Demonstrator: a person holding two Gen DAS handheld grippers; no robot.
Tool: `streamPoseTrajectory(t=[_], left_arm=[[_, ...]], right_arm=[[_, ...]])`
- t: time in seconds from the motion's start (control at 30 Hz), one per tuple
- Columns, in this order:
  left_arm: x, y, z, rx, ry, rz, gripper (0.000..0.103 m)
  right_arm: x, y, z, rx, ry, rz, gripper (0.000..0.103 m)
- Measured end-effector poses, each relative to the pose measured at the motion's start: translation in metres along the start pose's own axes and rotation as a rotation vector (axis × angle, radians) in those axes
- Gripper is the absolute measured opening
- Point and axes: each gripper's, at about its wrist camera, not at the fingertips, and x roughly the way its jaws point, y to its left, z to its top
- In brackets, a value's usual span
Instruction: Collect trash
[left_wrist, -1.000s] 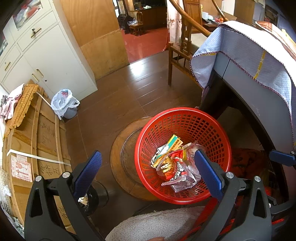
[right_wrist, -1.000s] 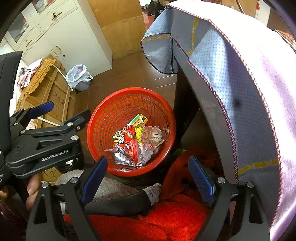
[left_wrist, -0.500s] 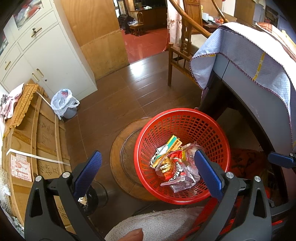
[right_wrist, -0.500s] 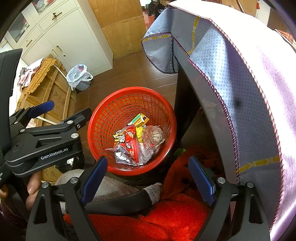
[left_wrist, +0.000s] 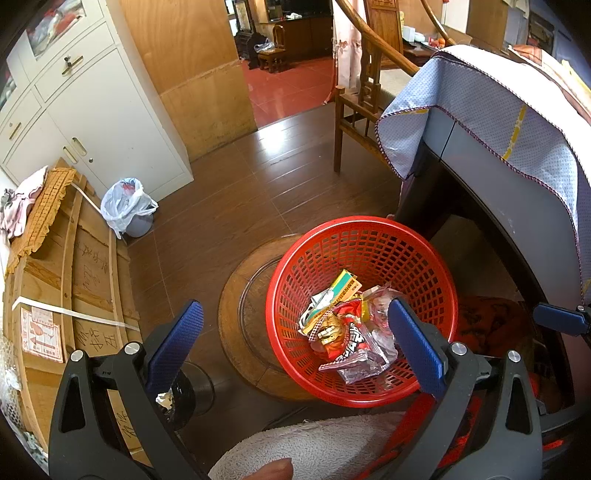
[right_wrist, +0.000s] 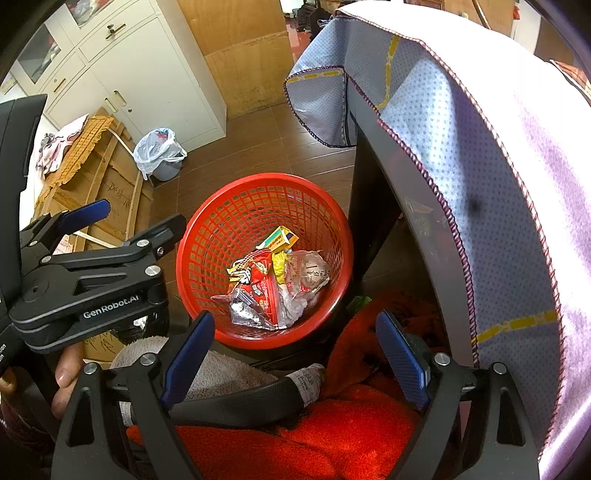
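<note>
Moved: nothing shifted since the earlier frame.
Trash (left_wrist: 347, 332): lay in red basket (left_wrist: 436, 266), below both hand-held grippers.
Left hand-held gripper (left_wrist: 295, 343): wide open, empty.
Right hand-held gripper (right_wrist: 295, 354): wide open, empty.

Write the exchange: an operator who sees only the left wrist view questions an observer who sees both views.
Operator: I see just one blue tip of the right gripper. Is it open?
Observer: Yes. The right gripper is open, with nothing between its fingers.
Operator: Is any trash outside the basket that I miss?
Observer: Possibly. A small green scrap shows just right of the basket, by the table leg.
</note>
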Motion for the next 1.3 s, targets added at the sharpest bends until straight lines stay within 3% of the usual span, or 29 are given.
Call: streamPoseTrajectory(t=[0.97, 1.3], left_arm=[[0.0048, 0.0011, -0.0016, -0.019, 0.009, -0.023, 0.096], [0.0016, 0.0007, -0.0017, -0.005, -0.022, -0.009, 0.096]], right_arm=[[-0.0058, 0.0024, 0.0001, -0.008, -0.001, 0.001, 0.087], [-0.0045, 0.0009, -0.0002, -0.012, 0.000, 0.003, 0.087]])
